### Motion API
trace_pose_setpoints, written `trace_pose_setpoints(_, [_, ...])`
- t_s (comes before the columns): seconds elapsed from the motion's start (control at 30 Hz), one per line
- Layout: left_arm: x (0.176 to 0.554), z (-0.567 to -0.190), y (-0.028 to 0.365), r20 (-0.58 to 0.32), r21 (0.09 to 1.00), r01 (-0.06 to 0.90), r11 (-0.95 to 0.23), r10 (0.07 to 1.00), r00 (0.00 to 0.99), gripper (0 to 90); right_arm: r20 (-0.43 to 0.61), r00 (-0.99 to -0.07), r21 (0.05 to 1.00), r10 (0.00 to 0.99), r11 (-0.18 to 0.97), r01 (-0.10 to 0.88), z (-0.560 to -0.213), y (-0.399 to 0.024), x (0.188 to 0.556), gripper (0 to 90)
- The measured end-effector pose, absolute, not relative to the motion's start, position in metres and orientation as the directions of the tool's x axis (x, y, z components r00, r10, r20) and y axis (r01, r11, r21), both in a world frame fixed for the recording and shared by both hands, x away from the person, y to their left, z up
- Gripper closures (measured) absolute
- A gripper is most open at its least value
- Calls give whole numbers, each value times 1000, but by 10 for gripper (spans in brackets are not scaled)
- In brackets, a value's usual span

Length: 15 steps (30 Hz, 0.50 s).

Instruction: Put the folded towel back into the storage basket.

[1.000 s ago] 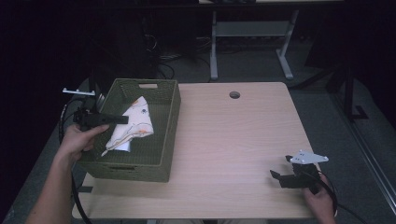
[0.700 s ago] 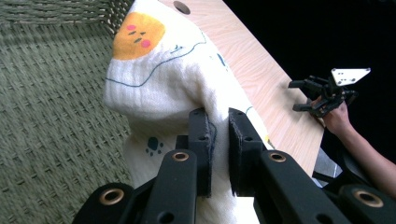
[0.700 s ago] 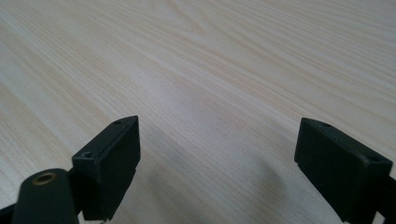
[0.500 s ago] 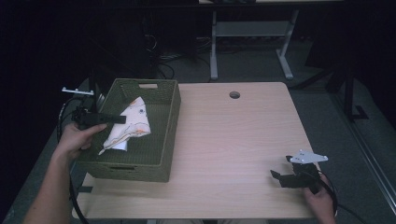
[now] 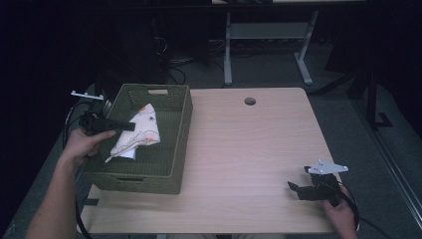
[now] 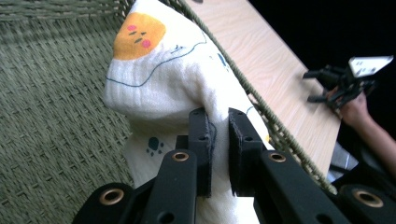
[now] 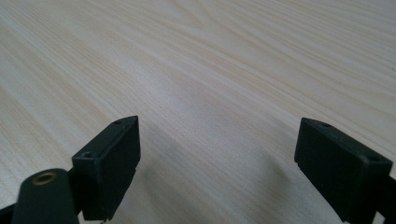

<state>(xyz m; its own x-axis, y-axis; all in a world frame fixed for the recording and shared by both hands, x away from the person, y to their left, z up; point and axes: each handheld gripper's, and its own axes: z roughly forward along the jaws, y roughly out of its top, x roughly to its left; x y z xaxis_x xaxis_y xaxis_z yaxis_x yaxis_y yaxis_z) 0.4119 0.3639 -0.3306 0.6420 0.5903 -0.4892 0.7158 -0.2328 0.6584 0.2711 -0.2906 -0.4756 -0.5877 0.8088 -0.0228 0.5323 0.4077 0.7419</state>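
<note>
High view: green woven basket (image 5: pixel 164 172) at the table's (image 5: pixel 249 149) left edge, holding a white printed cloth (image 5: pixel 142 132); cloth lying long from the basket's far right toward its near left wall. Left gripper (image 5: pixel 130 127) over the basket, clamped on the cloth. Right gripper (image 5: pixel 293 188) near the table's near right corner.

Left gripper view: jaws almost closed, pinching a cloth (image 6: pixel 163 88) fold above the basket (image 6: pixel 51 121) floor.

Right gripper view: jaws spread wide, holding nothing, above bare table (image 7: pixel 224 70).

Light wood tabletop (image 5: pixel 249 149) with round hole (image 5: pixel 250 101) near far edge. White metal frame (image 5: pixel 263 35) on dark floor behind.
</note>
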Motion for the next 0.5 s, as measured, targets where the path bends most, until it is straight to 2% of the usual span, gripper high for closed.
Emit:
trace_pose_setpoints(0.37, [420,-331,364,-424,659,690,-300,609,671,822,-22,-589,736,808,412,537,-477,-290,271,140])
trace_pose_setpoints(0.5, [423,-328,359,-348,683,640,-353,613,709,807,-23,-591,732,807,416,540,-478,-289,272,140])
